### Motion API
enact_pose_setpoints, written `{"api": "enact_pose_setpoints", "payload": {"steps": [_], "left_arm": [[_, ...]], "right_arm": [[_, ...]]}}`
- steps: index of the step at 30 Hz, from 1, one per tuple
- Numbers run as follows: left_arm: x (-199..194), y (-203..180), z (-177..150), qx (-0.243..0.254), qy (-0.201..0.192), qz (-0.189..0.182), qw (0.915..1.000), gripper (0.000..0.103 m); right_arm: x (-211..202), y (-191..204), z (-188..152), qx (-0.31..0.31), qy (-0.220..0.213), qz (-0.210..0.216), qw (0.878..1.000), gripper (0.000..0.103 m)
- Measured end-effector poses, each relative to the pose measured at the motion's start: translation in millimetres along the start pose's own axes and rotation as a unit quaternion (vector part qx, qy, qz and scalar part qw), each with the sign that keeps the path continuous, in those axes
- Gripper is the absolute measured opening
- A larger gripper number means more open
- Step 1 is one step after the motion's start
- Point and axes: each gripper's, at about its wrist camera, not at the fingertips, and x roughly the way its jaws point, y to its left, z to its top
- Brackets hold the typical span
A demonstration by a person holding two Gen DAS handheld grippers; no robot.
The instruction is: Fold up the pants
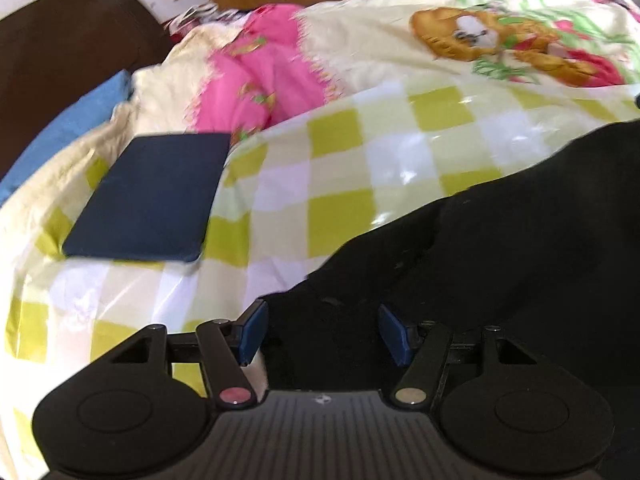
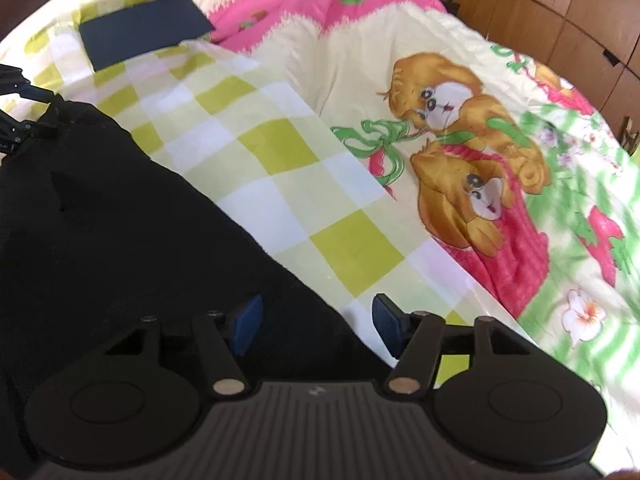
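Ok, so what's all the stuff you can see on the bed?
pants: one, black, spread on the checked sheet, nearest the grippers
checked sheet: one, yellow-green and white, shiny, under the pants
quilt: one, cream with cartoon dogs, pink and green, behind the sheet
pad: one, dark navy, flat rectangle, on the sheet's far end
pillow: one, blue, by the headboard
headboard: one, dark brown, at the bed's end
wardrobe: one, wooden panels, past the bed
left gripper: one, black with blue pads, open over the pants
right gripper: one, same colours, open over the pants' edge
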Motion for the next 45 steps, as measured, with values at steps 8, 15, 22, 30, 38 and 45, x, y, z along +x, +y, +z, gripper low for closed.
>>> {"api": "enact_pose_setpoints", "payload": {"steps": [8, 15, 22, 30, 38, 45], "left_arm": [[13.0, 0.6, -2.0, -0.005, 0.015, -0.014, 0.9998, 0.051], [5.0, 8.2, 3.3, -0.001, 0.002, -0.030, 0.9995, 0.051], [0.9, 10.8, 3.2, 0.015, 0.012, -0.042, 0.9990, 0.056], [13.6, 33.3, 13.1, -0.041, 0.006, -0.037, 0.9985, 0.059], [37.4, 34.3, 10.8, -0.058, 0.059, -0.044, 0.9956, 0.054], [3.7, 23.9, 3.9, -0.056, 0.008, -0.017, 0.9982, 0.029]], "right_arm": [[14.6, -2.4, 4.3, -0.014, 0.021, 0.000, 1.000, 0.062], [4.6, -2.8, 3.5, -0.016, 0.023, 0.042, 0.999, 0.063], [7.9, -9.6, 6.4, 0.035, 0.026, 0.103, 0.994, 0.063], [28.9, 4.5, 12.8, 0.037, 0.031, 0.116, 0.992, 0.079], [27.6, 8.7, 4.8, 0.065, 0.018, 0.110, 0.992, 0.056], [-21.6, 13.4, -1.9, 0.085, -0.018, 0.081, 0.993, 0.007]]}}
